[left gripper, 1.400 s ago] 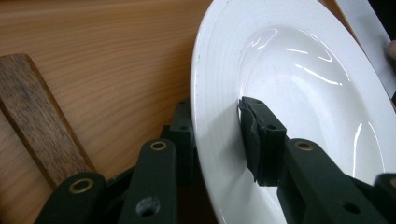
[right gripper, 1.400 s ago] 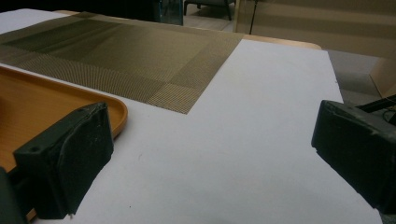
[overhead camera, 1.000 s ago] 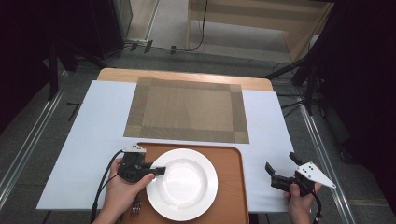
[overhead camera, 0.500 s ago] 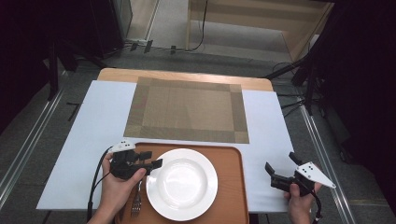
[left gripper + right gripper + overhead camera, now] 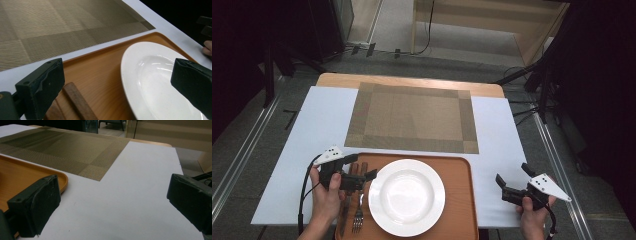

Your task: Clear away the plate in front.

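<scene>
L gripper [image 5: 362,167] by plate [image 5: 406,197], jaws just opened wide, nothing between.
R gripper [image 5: 512,180] wide, empty, over table [image 5: 312,130]; plate on tray [image 5: 459,200].

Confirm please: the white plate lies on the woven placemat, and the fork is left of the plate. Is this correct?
Not quite. In the high view the white plate lies on the orange tray, not on the woven placemat, which sits bare beyond the tray. The fork is left of the plate, as you say.

Even overhead light, dark surroundings, glare on the plate [image 5: 160,82].
</scene>
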A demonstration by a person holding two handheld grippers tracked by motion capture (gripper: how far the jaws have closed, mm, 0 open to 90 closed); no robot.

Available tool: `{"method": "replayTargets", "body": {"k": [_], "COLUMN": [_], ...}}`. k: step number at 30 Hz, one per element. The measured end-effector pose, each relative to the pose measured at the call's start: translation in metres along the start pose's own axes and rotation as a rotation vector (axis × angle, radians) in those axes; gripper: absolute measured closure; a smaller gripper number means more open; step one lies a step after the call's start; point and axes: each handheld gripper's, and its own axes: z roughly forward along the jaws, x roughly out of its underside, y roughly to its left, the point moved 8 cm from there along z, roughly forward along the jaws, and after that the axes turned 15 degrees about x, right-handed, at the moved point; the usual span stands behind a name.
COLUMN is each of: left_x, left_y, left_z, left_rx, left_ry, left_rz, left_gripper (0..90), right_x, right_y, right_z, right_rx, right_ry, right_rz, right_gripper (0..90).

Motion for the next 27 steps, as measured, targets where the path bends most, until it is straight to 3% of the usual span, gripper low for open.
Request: {"method": "replayTargets", "body": {"k": [6, 19, 27], "left_x": [0.001, 0.004, 0.010], "left_y": [0.015, 0.044, 0.057], "left_z": [-0.013, -0.050, -0.067], "left_rx": [-0.078, -0.154, -0.204], "left_ry": [-0.012, -0.067, -0.063], "left_rz": [0.024, 0.047, 0.077], "left_gripper": [0.0, 0.0, 0.0], "right_x": [0.000, 0.000, 0.000], "right_y": [0.000, 0.000, 0.000], "right_z": [0.000, 0.000, 0.000], "right_rx": [0.001, 0.000, 0.002], "right_ry": [-0.001, -0.003, 0.001], "right_rz": [-0.002, -0.005, -0.001], "right_gripper": [0.0, 0.0, 0.0]}}
